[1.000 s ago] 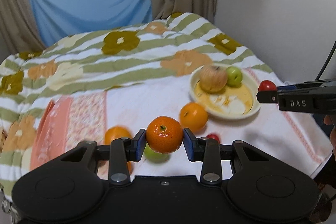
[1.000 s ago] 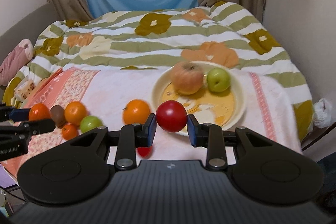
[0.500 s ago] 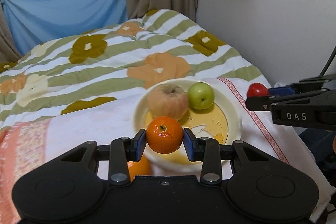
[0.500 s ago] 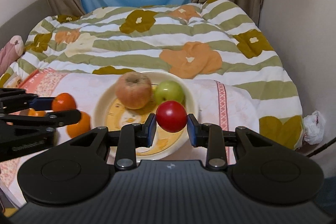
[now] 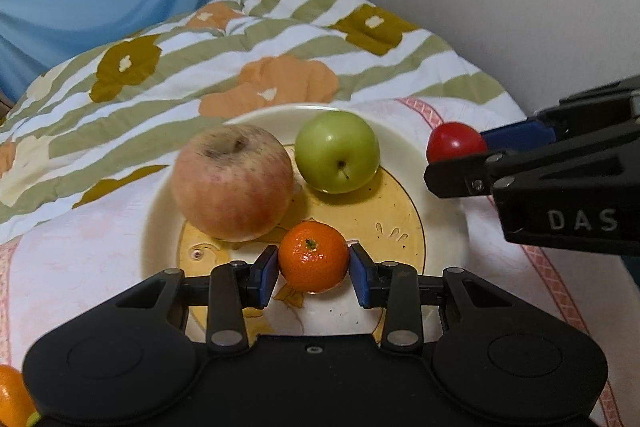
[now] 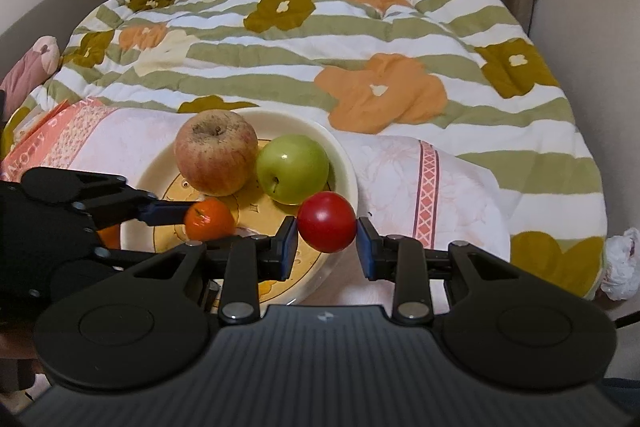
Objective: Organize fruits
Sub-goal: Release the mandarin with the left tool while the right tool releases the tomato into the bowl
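Over the plate (image 5: pixel 436 187), which bears a large apple (image 5: pixel 233 183) and a green apple (image 5: pixel 337 151), a mandarin (image 5: pixel 313 255) is clamped by the left gripper (image 5: pixel 313 269) near its front, and a red fruit (image 6: pixel 327 221) is clamped by the right gripper (image 6: pixel 327 247) above its right rim.

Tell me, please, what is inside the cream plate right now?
A big reddish apple and a green apple sit in the plate. The grippers cover its near part.

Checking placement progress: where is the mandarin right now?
The mandarin is clamped in the left gripper, over the plate, in front of the big apple.
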Motion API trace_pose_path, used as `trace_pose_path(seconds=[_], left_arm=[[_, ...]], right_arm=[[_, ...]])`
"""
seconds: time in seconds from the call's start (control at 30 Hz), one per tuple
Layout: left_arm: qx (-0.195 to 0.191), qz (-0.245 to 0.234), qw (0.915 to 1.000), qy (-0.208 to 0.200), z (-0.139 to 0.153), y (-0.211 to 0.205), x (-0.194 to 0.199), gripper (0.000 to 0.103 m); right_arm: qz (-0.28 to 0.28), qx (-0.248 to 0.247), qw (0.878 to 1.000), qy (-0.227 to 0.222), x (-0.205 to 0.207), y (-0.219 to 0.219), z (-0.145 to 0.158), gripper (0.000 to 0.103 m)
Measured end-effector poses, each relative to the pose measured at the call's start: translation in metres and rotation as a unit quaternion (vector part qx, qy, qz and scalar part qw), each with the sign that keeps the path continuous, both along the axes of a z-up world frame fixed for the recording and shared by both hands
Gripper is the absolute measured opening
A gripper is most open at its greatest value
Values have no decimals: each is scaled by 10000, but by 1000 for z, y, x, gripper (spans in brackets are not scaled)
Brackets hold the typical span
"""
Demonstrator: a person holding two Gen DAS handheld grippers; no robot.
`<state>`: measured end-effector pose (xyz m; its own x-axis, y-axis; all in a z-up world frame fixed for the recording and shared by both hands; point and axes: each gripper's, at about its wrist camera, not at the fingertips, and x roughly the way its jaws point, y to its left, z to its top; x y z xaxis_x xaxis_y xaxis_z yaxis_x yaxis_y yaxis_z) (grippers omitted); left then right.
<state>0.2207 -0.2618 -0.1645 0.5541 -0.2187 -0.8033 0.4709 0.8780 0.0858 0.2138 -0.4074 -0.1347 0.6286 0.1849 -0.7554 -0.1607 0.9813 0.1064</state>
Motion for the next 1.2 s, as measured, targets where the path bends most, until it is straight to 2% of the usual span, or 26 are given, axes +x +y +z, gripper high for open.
trace_pose_path(seconds=[0.1,0.17,0.2,0.23,0.67,0.97,1.07,1.1,1.13,1.17,1.2], left_arm=[[45,-39,10000,19,-4,-4,2,43],[67,-40,10000,-59,-2,-4,1,63],[68,-37,9999,-97,0,-4,1,85],[23,-29,9999,-165,2,-2,-2,93],[65,343,9994,-86,23,30,-22,94],[49,743,9970,-195,34,52,-36,97],[70,797,9966,-195,34,56,-39,97],[65,814,9965,-196,35,57,-40,97],[60,831,9963,-201,35,59,-41,97],[61,851,9961,-204,35,59,-43,97],[60,869,9960,-204,35,60,-44,97]], right_arm=[[34,23,10000,30,4,-2,-2,46],[68,25,10000,38,6,-3,-3,46],[88,30,9999,39,6,-4,-3,46],[115,32,9999,41,7,-4,-2,46],[532,78,9984,159,13,8,-4,46],[774,-8,9965,299,18,27,-23,47],[806,-84,9965,204,16,29,-23,47],[802,-121,9967,106,15,30,-21,49],[802,-149,9967,46,13,31,-20,62],[790,-192,9967,-8,12,31,-18,82],[802,-203,9966,-34,11,32,-17,93]])
